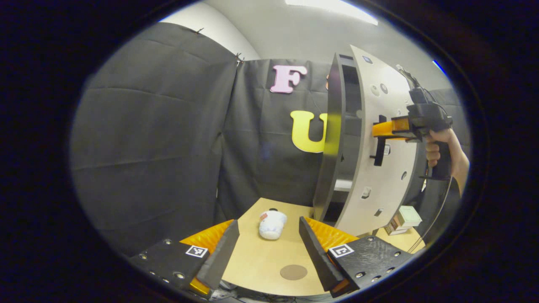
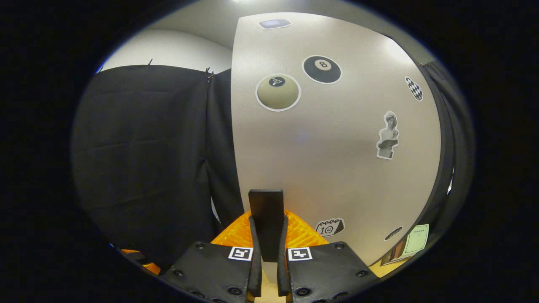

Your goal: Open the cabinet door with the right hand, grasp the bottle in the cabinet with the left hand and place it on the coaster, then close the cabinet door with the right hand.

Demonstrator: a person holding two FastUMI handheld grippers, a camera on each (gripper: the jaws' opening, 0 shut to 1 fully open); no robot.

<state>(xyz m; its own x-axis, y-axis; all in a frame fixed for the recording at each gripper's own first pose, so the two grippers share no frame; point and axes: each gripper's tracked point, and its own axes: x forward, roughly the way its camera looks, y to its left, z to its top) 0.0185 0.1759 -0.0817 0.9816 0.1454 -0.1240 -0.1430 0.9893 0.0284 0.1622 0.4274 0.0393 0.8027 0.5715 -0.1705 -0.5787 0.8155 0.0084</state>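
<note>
Left view faces the cabinet door point(image 1: 379, 160) from afar; right view hugs it.

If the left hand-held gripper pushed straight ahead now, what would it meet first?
Probably the white bottle lying on its side on the light wooden table, roughly centred between the open fingers; depth is uncertain, and it might pass above it.

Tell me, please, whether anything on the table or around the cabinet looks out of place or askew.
Yes: the white bottle lies on its side on the table, beyond the round coaster and not on it. The cabinet door is ajar, the right gripper clamped on its handle.
</note>
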